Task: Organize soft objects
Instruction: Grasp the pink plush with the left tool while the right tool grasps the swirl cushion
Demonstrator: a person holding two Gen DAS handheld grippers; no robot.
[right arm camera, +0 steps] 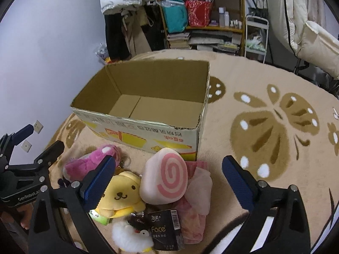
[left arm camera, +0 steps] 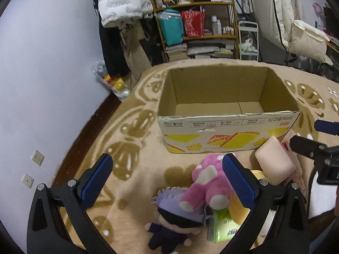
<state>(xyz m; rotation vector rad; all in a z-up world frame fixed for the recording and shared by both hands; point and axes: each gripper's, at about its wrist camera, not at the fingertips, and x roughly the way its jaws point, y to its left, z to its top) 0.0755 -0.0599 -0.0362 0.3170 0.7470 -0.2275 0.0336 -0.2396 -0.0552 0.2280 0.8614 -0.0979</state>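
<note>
An open empty cardboard box (left arm camera: 228,124) (right arm camera: 148,135) stands on the rug. In front of it lies a pile of soft toys: a pink plush (left arm camera: 203,188) (right arm camera: 84,165), a dark doll with pale purple hair (left arm camera: 175,218), a yellow dog plush (right arm camera: 120,194), a pink swirl cushion (right arm camera: 165,177) (left arm camera: 273,160), a white fluffy toy (right arm camera: 129,237) and pink cloth (right arm camera: 197,207). My left gripper (left arm camera: 167,177) is open above the pink plush and doll. My right gripper (right arm camera: 169,177) is open above the swirl cushion.
A green tissue pack (left arm camera: 224,226) and a black Face pack (right arm camera: 165,230) lie in the pile. The beige patterned rug (right arm camera: 264,127) spreads to the right. A cluttered shelf (left arm camera: 197,21), hanging coats (left arm camera: 120,2) and a white chair (right arm camera: 313,42) stand behind the box.
</note>
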